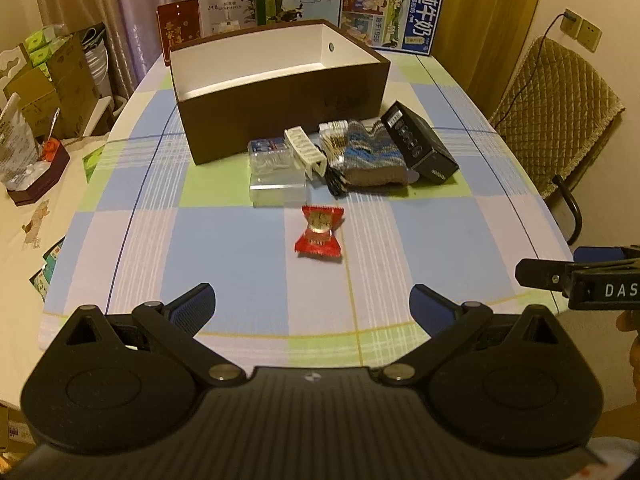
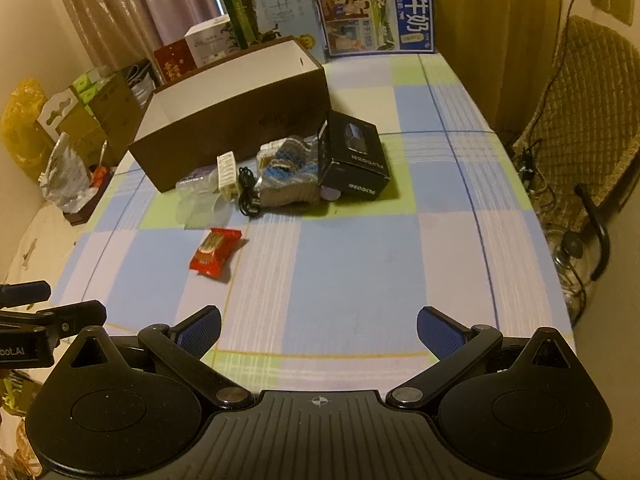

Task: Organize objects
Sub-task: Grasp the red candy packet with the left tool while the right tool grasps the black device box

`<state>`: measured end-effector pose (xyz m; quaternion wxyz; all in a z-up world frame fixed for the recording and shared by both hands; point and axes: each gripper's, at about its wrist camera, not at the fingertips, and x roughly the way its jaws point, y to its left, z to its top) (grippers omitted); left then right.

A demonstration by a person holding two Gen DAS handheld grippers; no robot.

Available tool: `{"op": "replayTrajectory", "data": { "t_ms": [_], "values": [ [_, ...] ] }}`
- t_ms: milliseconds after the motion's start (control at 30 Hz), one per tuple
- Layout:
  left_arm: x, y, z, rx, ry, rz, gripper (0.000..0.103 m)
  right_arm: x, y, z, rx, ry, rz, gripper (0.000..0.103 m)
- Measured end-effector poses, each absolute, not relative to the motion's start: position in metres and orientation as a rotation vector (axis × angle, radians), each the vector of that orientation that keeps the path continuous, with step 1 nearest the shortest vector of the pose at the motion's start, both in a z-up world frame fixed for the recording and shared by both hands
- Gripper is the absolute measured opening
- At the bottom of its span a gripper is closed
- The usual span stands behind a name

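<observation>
- Objects to organize: nothing shows as put away yet. The brown box [image 1: 280, 92] looks bare inside as far as its white interior can be seen, so the whole job seems left to do.
- The red packet [image 1: 319, 231] lies alone on the checked tablecloth [image 1: 224, 248], straight ahead of the left gripper [image 1: 312, 308] and between the lines of its two fingers, well short of them. From the right gripper [image 2: 319, 330] it sits ahead and off to the left of the left finger.
- Beyond the packet, just in front of the box, a cluster lies close together: clear case [image 1: 276, 172], white clip [image 1: 306, 151], black cable [image 2: 248, 192], striped sock [image 1: 372, 156] and black carton [image 1: 420, 142], the carton tilted against the sock.
- The packet is small, glossy red with crimped ends and a paler centre; likely light and crinkly to grasp.
- Both grippers are spread wide, blue pads [image 1: 192, 310] apart, holding nothing, each above the near table edge.
- Likely first pick, judging by position: the packet.
</observation>
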<state>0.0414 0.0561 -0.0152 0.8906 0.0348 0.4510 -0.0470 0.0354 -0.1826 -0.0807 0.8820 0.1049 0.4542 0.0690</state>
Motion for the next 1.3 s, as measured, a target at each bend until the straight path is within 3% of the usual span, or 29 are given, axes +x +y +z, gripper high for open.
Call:
{"op": "replayTrajectory", "data": {
  "t_ms": [533, 733, 833, 1033, 1300],
  "values": [
    [0.115, 0.034, -0.059, 0.079, 0.941, -0.083, 0.100, 0.121, -0.221, -0.103, 0.237, 0.952, 0.187, 0.101],
    [0.148, 0.029, -0.089, 0.085, 0.986, -0.067, 0.090, 0.152, -0.237, -0.117, 0.250, 0.969, 0.189, 0.101],
    [0.164, 0.027, -0.104, 0.092, 1.022, -0.061, 0.079, 0.164, -0.245, -0.123, 0.252, 0.981, 0.189, 0.101],
    [0.188, 0.024, -0.129, 0.124, 1.063, -0.037, 0.074, 0.185, -0.261, -0.134, 0.274, 0.996, 0.187, 0.101],
    [0.204, 0.027, -0.148, 0.117, 1.113, -0.023, 0.057, 0.209, -0.279, -0.142, 0.300, 0.999, 0.189, 0.101]
  ]
}}
